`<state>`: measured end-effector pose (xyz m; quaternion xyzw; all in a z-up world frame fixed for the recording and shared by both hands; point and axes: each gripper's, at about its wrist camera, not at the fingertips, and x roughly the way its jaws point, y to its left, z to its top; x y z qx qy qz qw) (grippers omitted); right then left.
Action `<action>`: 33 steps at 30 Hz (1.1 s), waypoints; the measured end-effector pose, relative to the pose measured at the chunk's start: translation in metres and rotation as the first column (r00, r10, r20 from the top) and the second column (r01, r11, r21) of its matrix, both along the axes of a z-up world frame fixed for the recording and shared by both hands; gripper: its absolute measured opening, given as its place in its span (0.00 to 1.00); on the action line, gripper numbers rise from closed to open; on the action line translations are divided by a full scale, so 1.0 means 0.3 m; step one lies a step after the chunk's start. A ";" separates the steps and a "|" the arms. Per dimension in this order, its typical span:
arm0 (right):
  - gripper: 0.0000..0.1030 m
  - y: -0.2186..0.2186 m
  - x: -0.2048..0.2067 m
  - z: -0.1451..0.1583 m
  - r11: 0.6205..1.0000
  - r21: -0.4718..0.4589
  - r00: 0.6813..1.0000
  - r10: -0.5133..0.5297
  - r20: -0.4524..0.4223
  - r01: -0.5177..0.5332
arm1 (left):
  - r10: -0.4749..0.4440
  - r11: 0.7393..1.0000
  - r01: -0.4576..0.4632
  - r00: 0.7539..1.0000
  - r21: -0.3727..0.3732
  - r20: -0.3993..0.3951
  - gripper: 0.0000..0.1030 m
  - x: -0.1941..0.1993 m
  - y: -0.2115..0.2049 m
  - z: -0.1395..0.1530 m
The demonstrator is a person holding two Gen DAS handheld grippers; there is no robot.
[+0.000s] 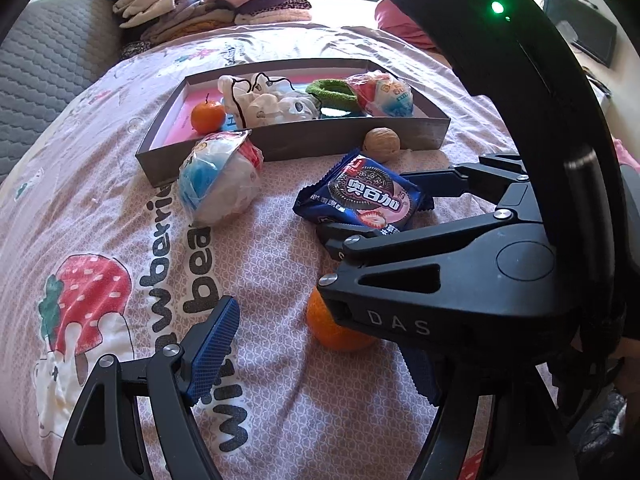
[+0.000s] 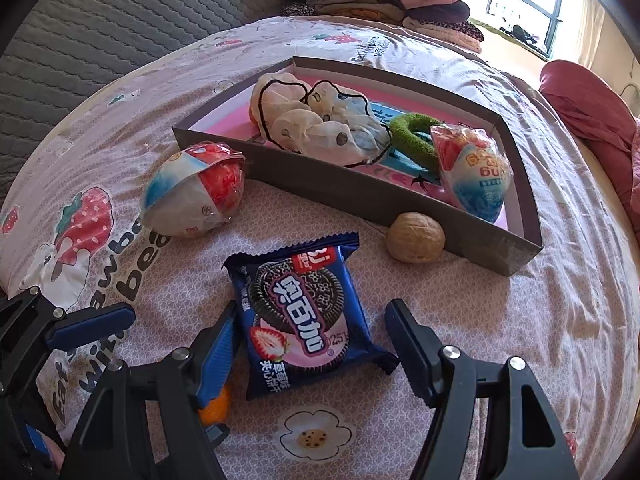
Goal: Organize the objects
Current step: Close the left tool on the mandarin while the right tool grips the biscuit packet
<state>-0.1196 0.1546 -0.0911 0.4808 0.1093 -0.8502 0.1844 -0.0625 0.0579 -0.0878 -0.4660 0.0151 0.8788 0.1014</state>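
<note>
Sunlit from a window at the far end, the bed [image 2: 520,320] is covered in a soft pink quilt printed with strawberries, bears and fat black lettering, and a heap of folded clothes [image 1: 208,4] sits beyond it. My landmark is the shallow grey cardboard tray [image 2: 360,196], long and straight-walled with a glossy pink lining.

Inside the tray lie a crumpled white cloth bundle [image 2: 320,124] edged with black cord, a fuzzy green hair band [image 2: 412,136] just right of it, and a crinkly plastic-wrapped egg-shaped toy [image 2: 474,168] at the right end. My left camera also shows a small smooth tangerine [image 1: 207,117] in the tray's left part.

Outside the tray, a second wrapped egg toy [image 2: 192,196] rests near its front left corner. A wrinkled round walnut [image 2: 415,237] sits touching or just against the front wall, toward the right end. In front of the tray's middle lies a flat, shiny blue cookie packet [image 2: 304,320] with crimped ends and a dark sandwich cookie printed on it.

My right hand-held gripper [image 2: 312,344] has its ribbed blue pads spread apart, one on each side of the packet's near half, not clamped on it. My left hand-held gripper [image 1: 320,360] is also spread wide, with an orange tangerine [image 1: 340,328] on the quilt between its fingers, partly hidden under the right gripper's black body.
</note>
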 end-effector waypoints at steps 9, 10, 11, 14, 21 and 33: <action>0.51 0.001 -0.003 0.004 1.000 -0.024 1.000 0.001 0.009 -0.001 | -0.017 0.999 0.016 1.000 0.052 0.024 0.55 -0.027 0.006 -0.020; 0.51 0.002 -0.003 0.004 1.000 -0.027 1.000 0.002 0.010 -0.002 | -0.018 0.998 0.017 1.000 0.057 0.021 0.51 -0.029 0.008 -0.020; 0.51 0.004 -0.003 0.004 1.000 -0.029 1.000 0.005 0.011 -0.004 | -0.022 0.998 0.020 1.000 0.063 0.022 0.46 -0.030 0.011 -0.022; 0.50 0.015 0.003 0.009 0.999 -0.037 1.000 0.003 0.013 -0.002 | -0.029 0.997 0.027 0.999 0.076 0.021 0.41 -0.030 0.013 -0.024; 0.50 0.041 0.031 0.024 0.999 -0.049 1.000 -0.009 0.008 0.009 | -0.030 0.994 0.027 0.999 0.102 0.023 0.40 -0.021 -0.003 -0.024; 0.50 0.111 0.085 0.066 0.991 -0.115 0.998 -0.069 -0.008 0.068 | -0.005 0.994 0.005 1.000 0.106 0.004 0.40 0.022 -0.038 0.012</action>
